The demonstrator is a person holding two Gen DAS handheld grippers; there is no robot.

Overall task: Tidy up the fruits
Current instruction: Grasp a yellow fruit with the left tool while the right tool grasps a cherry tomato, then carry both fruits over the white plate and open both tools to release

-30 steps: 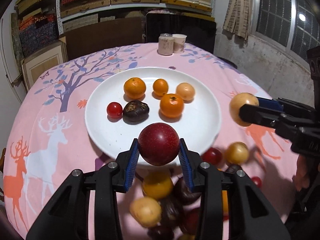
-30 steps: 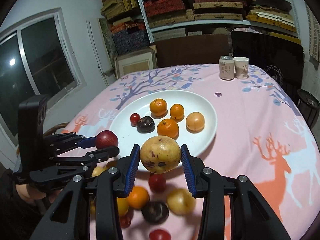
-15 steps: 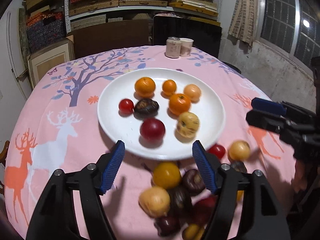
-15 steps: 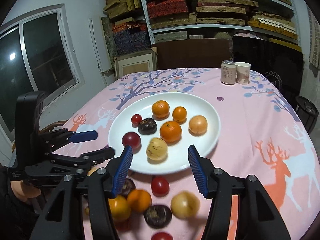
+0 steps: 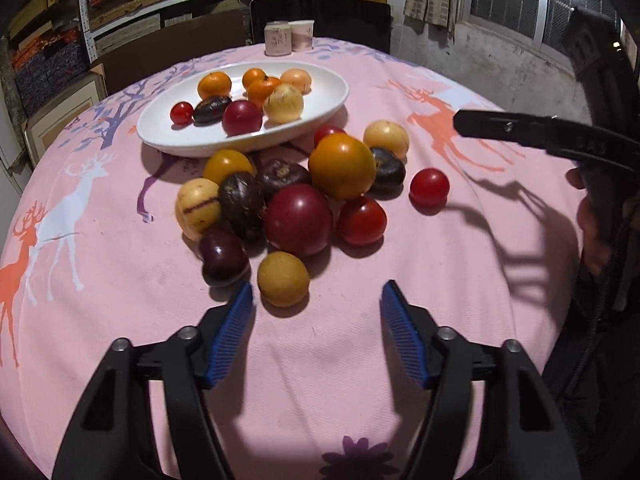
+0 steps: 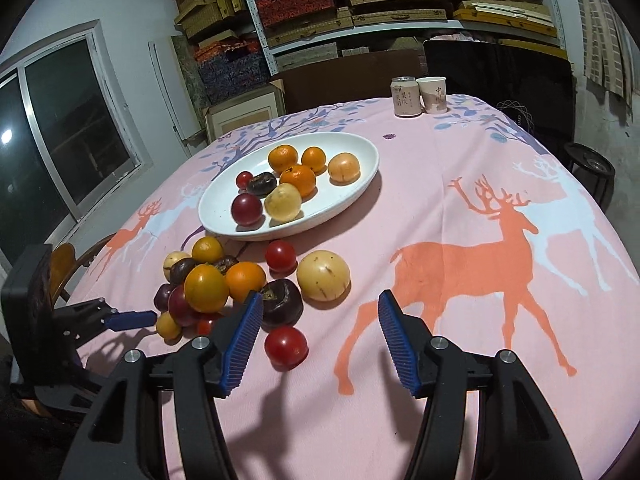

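A white plate [image 5: 320,98] [image 6: 360,184] holds several fruits, among them a dark red plum [image 5: 242,117] [image 6: 247,209] and a pale yellow fruit [image 5: 283,103] [image 6: 283,201]. A pile of loose fruits [image 5: 298,218] [image 6: 206,287] lies on the pink cloth in front of the plate. My left gripper [image 5: 316,300] is open and empty, low over the cloth just short of a small yellow fruit [image 5: 283,278]. My right gripper [image 6: 320,312] is open and empty, with a red tomato [image 6: 286,346] at its left finger and a dark fruit [image 6: 281,302] just beyond.
A can [image 6: 406,96] and a paper cup [image 6: 433,95] stand at the table's far edge. A black chair [image 6: 500,76] and shelves of boxes [image 6: 360,4] are behind the table. A window [image 6: 60,132] is on the left wall.
Both grippers let go of their fruits onto the plate, opened, and pulled back and down toward the near side of the loose pile.
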